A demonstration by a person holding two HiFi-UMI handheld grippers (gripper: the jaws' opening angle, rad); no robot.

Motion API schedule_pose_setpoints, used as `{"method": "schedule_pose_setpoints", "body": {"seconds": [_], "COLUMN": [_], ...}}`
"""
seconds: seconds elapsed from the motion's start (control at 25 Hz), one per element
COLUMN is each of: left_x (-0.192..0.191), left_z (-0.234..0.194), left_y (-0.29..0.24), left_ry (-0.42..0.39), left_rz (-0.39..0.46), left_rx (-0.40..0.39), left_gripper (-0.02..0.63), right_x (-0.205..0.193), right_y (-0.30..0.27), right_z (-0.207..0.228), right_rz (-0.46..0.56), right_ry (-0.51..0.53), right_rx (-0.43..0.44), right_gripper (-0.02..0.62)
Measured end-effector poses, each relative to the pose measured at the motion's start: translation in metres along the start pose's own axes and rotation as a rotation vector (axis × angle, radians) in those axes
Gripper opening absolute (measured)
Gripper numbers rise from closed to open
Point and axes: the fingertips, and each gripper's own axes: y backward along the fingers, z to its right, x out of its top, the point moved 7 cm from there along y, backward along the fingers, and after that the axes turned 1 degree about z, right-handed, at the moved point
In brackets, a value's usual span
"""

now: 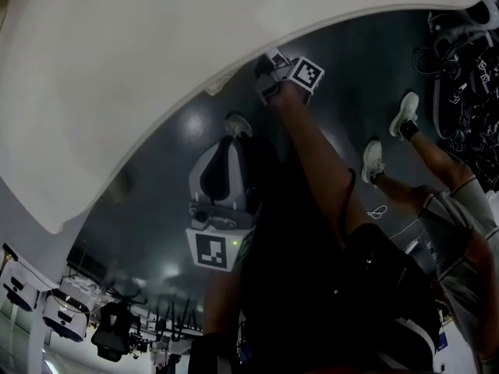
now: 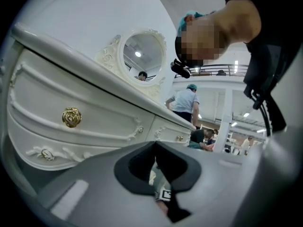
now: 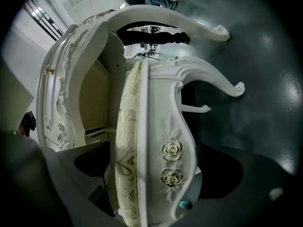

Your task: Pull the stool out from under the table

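The white carved stool (image 3: pixel 156 126), with a gold-patterned cushion and rose carvings, lies tucked under the white dressing table (image 3: pixel 64 79). My right gripper (image 3: pixel 154 171) is open, and the stool's seat rim stands between its wide jaws. In the head view the right gripper (image 1: pixel 267 76) reaches under the edge of the table top (image 1: pixel 156 68), which hides the stool. My left gripper (image 1: pixel 224 158) hangs nearer to me, over the dark floor. In its own view the left gripper (image 2: pixel 155 148) looks shut and holds nothing, facing the table's drawers and a gold knob (image 2: pixel 71 117).
A person in white shoes (image 1: pixel 405 115) stands on the dark floor at the right. Cables and gear (image 1: pixel 468 68) lie at the far right. More equipment (image 1: pixel 66 314) sits at the lower left. An oval mirror (image 2: pixel 142 60) rises on the table. People (image 2: pixel 184 100) stand beyond.
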Motion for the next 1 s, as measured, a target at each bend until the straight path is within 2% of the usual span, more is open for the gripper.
{"method": "schedule_pose_setpoints", "body": {"seconds": [0.28,0.48,0.8,1.0], "left_x": [-0.003,-0.004,-0.006,-0.008], "left_z": [-0.003,-0.002,0.002,0.006], "left_y": [0.008,0.014,0.016,0.027], "left_ry": [0.005,0.02,0.033,0.041], "left_rz": [-0.013,-0.019,-0.026,-0.03], "left_rx": [0.016,0.041,0.073,0.083], "left_gripper": [0.009,0.009,0.009,0.009], "right_x": [0.005,0.006,0.005,-0.011], "right_y": [-0.01,-0.007,-0.003,0.017], "right_z": [0.006,0.011,0.01,0.017], "right_rz": [-0.021,-0.038,-0.016,0.0], "right_ry": [-0.01,0.0,-0.007,-0.021], "right_rx": [-0.019,-0.035,-0.014,-0.016], "right_gripper": [0.566,0.528,0.512,0.512]}}
